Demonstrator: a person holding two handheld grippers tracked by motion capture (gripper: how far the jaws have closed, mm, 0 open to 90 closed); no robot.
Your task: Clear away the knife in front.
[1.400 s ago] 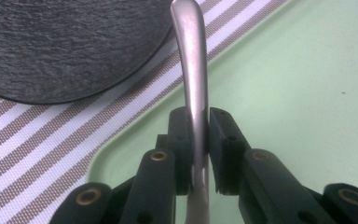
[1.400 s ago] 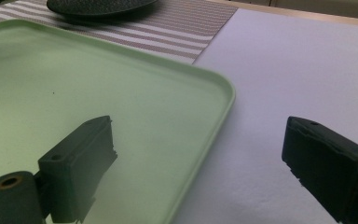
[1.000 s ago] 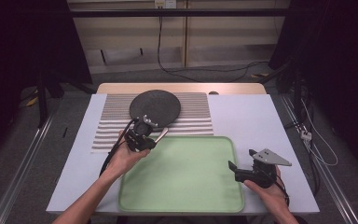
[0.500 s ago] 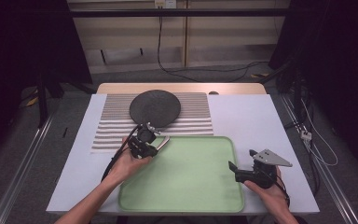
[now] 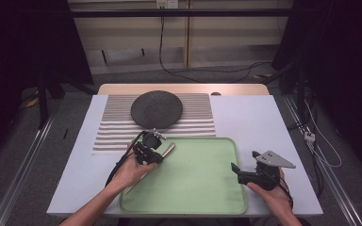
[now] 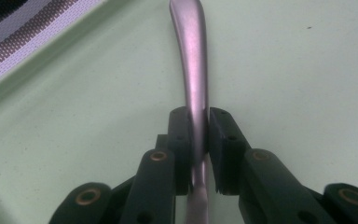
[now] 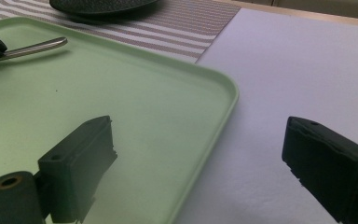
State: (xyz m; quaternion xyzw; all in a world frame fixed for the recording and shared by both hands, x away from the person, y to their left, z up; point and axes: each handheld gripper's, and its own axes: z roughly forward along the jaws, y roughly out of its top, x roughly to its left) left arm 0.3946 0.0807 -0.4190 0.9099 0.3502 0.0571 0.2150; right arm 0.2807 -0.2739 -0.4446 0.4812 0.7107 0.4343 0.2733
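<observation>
Over the near-left corner of the green tray, the left claw is clamped on a metal utensil handle; in the left gripper view the two black pads press the handle from both sides, and its rounded end reaches forward above the tray's floor. In the high view that end juts out toward the tray's middle, while the rest of the utensil runs back under the left hand and crosses the tray's left rim. What kind of utensil it is cannot be told, since its far end is hidden.

A second ago the left claw stood farther back, over the striped mat just before the dark round plate. Half a second ago it was at the tray's back-left corner. Now it sits lower and nearer the person, with the handle over the tray itself. The grip looks the same throughout.

At the tray's right edge the right claw has kept its place on the white counter. Its jaws stand wide apart with nothing between them: in the right gripper view one is over the tray's rim, the other over the counter.
</observation>
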